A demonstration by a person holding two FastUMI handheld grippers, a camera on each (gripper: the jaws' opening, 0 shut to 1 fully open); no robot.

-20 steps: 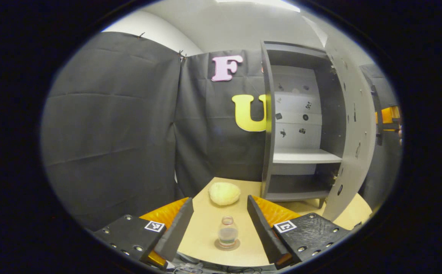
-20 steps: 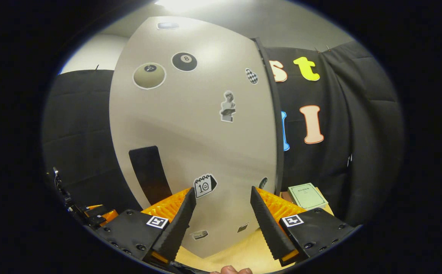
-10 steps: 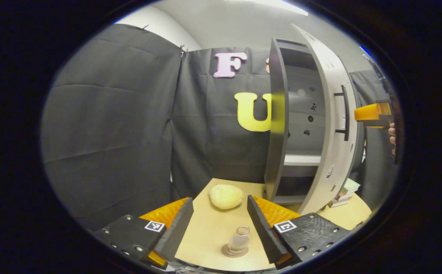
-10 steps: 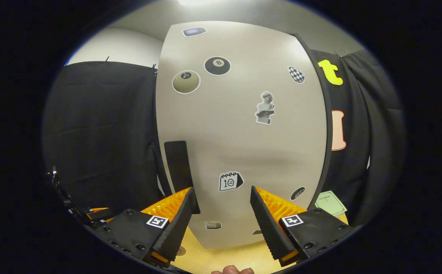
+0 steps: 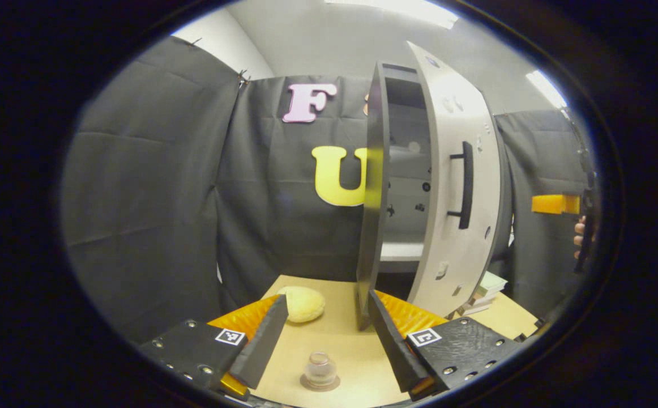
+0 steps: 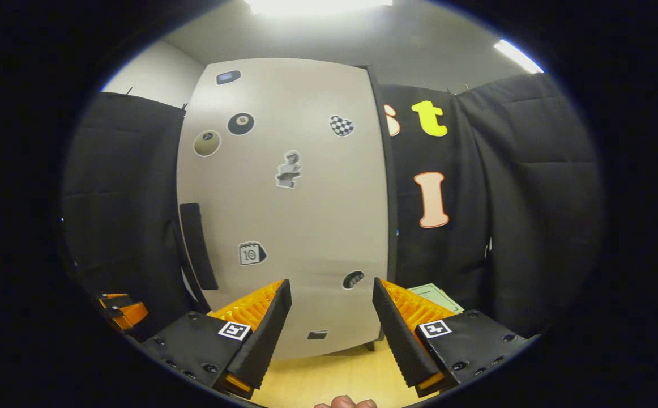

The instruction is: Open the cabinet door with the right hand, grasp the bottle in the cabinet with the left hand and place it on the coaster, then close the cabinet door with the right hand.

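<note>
In the left gripper view, the left gripper stands with its jaws wide and nothing between the pads. The bottle sits upright on the coaster, low in the gap between the two fingers and touching neither, so the placing step reads as done. Just past the left finger's tip lies a pale rounded lump on the table. Beyond the right finger's tip rises the cabinet, and its door is swung most of the way in, with a dark gap open along the handle side and a shelf edge visible inside. Far off to the right of those jaws, a hand holds the other gripper.

In the right gripper view, the right gripper is also spread wide and empty, facing the door's sticker-covered face straight ahead of the jaws; it looks apart from the panel, though the distortion makes that hard to judge. What is left, by my reading, is the last bit of closing.
</note>
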